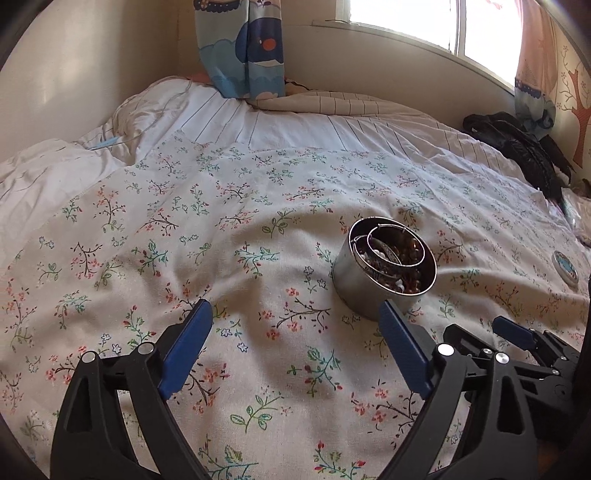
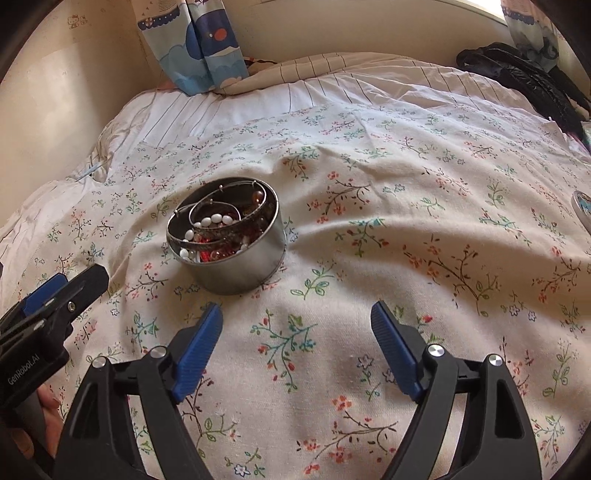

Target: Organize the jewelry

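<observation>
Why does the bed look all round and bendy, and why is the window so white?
Left wrist view: the fisheye lens bulges the floral bedspread, and daylight washes the window out to white. Right wrist view: same bulge, black corners, soft sunlight on the metal tin.

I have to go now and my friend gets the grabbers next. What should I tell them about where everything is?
Left gripper: open, empty.
Right gripper: open, empty.
The round silver metal tin stands on the floral bedsheet, just ahead of both grippers. It holds thin wire hoops, a patterned bangle, white beads and reddish-brown beads.
The tin's round lid, blue on top, lies apart to the right.
Done: jewelry is in the tin.
Left: probably putting the lid on.
</observation>
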